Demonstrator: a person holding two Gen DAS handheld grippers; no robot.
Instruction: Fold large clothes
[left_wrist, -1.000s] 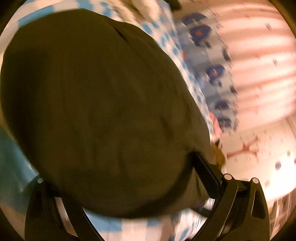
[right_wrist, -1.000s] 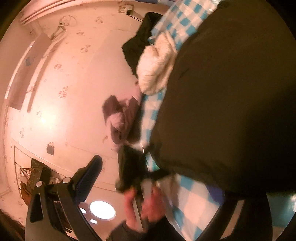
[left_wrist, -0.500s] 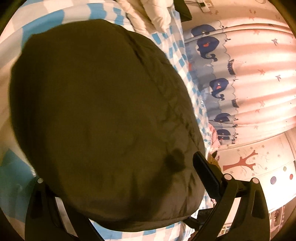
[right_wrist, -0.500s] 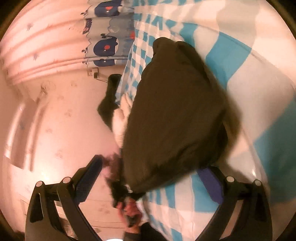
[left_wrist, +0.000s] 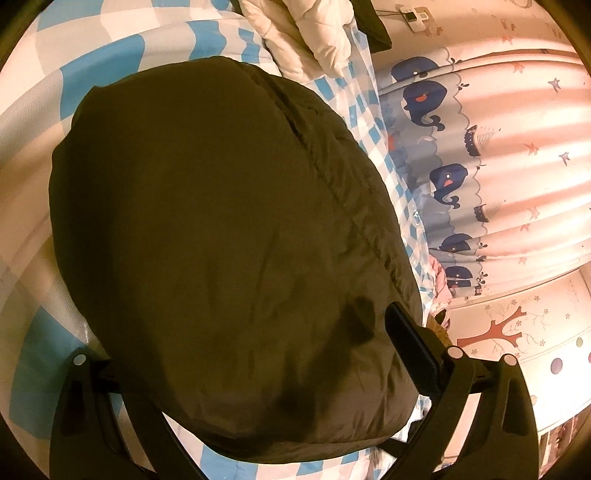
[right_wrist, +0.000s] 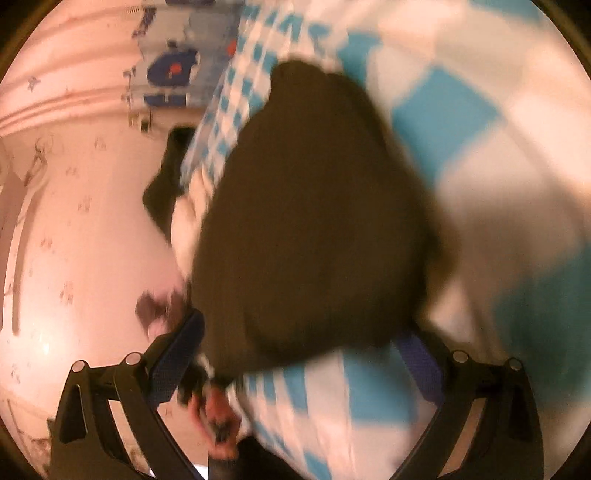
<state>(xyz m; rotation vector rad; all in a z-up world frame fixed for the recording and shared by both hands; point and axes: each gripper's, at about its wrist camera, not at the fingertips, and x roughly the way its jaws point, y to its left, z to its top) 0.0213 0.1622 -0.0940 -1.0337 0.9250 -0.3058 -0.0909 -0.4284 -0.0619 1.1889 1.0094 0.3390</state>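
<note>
The left hand-held gripper (left_wrist: 258, 373) hangs low over a dark olive jacket (left_wrist: 221, 240) that lies folded into a thick pad on the bed (left_wrist: 33, 110). Its right finger (left_wrist: 413, 354) stands clear above the jacket's near right corner and casts a shadow on the cloth; the left finger is hidden under or behind the near edge, so the jaws look spread wide with nothing pinched between them. Ahead of this gripper the jacket runs away toward a white quilted bundle (left_wrist: 310, 33), and to its right a whale-print curtain (left_wrist: 461, 177) hangs beside the bed.

The right hand-held gripper (right_wrist: 306, 354) is blurred. Its two blue-padded fingers (right_wrist: 177, 354) stand far apart, one at each side of the jacket's (right_wrist: 306, 229) near end, so it too looks released. Just below its left finger a hand (right_wrist: 218, 410) shows.

As a judgement: the jacket looks padded and puffy, light for its bulk, soft and springy, with a smooth shell that may slip. A shallow pinch on the top layer would likely lift only that layer and let the fold open. Better to take it at a seam or hem, or the stitched line running up its right side, biting deep through all layers at the near corners
</note>
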